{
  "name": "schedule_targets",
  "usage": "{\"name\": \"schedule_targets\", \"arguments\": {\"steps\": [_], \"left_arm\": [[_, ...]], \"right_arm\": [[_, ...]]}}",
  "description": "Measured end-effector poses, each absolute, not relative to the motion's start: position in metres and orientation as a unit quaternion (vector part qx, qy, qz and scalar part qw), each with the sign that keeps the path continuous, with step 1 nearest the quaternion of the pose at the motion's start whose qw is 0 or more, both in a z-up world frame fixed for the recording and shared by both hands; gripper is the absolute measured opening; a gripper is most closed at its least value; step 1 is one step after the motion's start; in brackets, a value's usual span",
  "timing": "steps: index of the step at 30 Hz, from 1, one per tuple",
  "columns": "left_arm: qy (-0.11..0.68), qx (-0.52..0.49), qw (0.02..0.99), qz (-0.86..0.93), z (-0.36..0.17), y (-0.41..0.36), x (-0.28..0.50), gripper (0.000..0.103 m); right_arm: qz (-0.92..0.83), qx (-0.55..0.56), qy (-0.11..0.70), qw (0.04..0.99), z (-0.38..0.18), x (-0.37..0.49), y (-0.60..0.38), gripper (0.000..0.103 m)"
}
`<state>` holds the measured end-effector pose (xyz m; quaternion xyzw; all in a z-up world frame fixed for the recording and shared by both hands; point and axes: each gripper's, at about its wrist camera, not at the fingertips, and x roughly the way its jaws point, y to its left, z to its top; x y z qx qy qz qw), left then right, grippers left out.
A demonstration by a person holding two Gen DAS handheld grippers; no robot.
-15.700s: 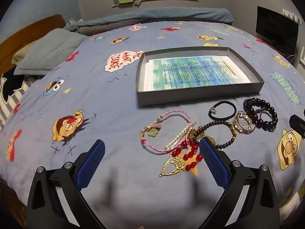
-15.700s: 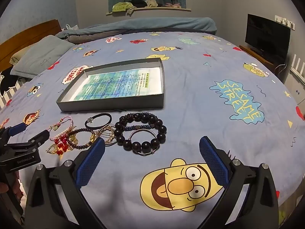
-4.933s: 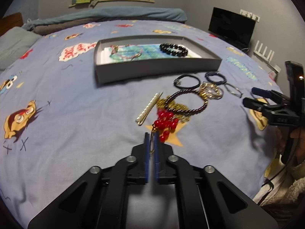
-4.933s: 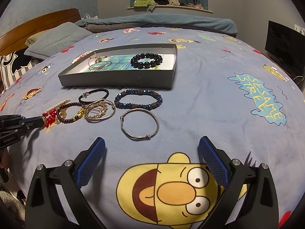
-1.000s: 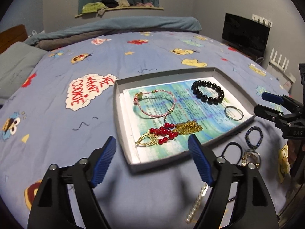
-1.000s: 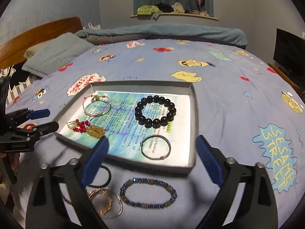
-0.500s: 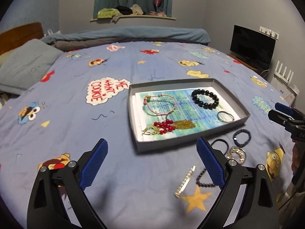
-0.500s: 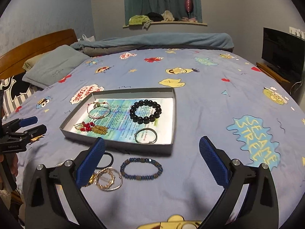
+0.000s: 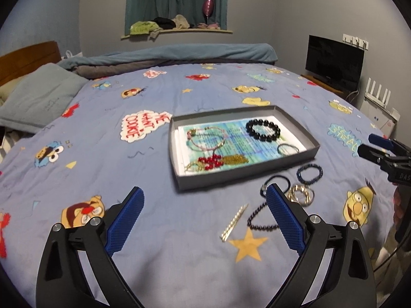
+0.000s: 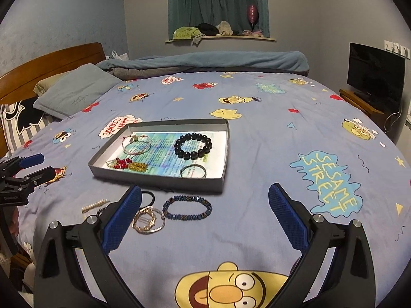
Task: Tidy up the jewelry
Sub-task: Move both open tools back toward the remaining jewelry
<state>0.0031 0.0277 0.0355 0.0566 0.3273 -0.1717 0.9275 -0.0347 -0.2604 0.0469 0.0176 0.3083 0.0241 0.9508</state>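
Both of my hand-held grippers have pulled back from the tray since a second ago, so it now sits farther ahead of them and more of the bed shows. My left hand-held gripper [image 9: 204, 219] hangs over the bed [image 9: 102, 154] with its jaws spread wide and nothing between them; my right hand-held gripper [image 10: 204, 218] is the same, apart and holding nothing.

Straight ahead of both lies the grey tray [image 9: 312, 142], holding the black bead bracelet [image 9: 262, 130], the pink cord bracelet [image 9: 205, 140], the red bead and gold tassel piece [image 9: 218, 161] and a thin silver bangle [image 9: 287, 149].

Between the tray and my left fingers, loose on the bed, lie a gold hair clip [image 9: 234, 222], a dark purple bead strand [image 9: 259, 215] partly hidden behind the right finger, a black hair tie [image 9: 274, 182], a gold ring cluster [image 9: 300, 195] and a blue bead bracelet [image 9: 309, 174].

From the right wrist I see the blue bead bracelet [image 10: 187, 208] whole, just beyond my left finger, with the gold ring cluster [image 10: 148, 220] beside it; that finger covers most of the hair tie. Only this view shows the left rig from outside, off to my left, and the striped pillow [image 10: 20, 125]. The left wrist view alone shows the white router [image 9: 376, 95] by the television [image 9: 334, 61].
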Motion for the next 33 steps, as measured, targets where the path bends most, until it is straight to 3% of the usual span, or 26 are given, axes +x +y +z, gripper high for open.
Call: {"name": "schedule_targets", "arguments": {"steps": [15, 33], "left_arm": [[0.373, 0.069, 0.909, -0.171, -0.018, 0.023, -0.003, 0.095], [0.375, 0.086, 0.907, -0.172, -0.041, 0.013, 0.01, 0.093]], "right_arm": [[0.027, 0.012, 0.343, 0.939, 0.017, -0.04, -0.265, 0.098], [0.02, 0.023, 0.374, 0.927, -0.012, -0.021, -0.27, 0.098]]}}
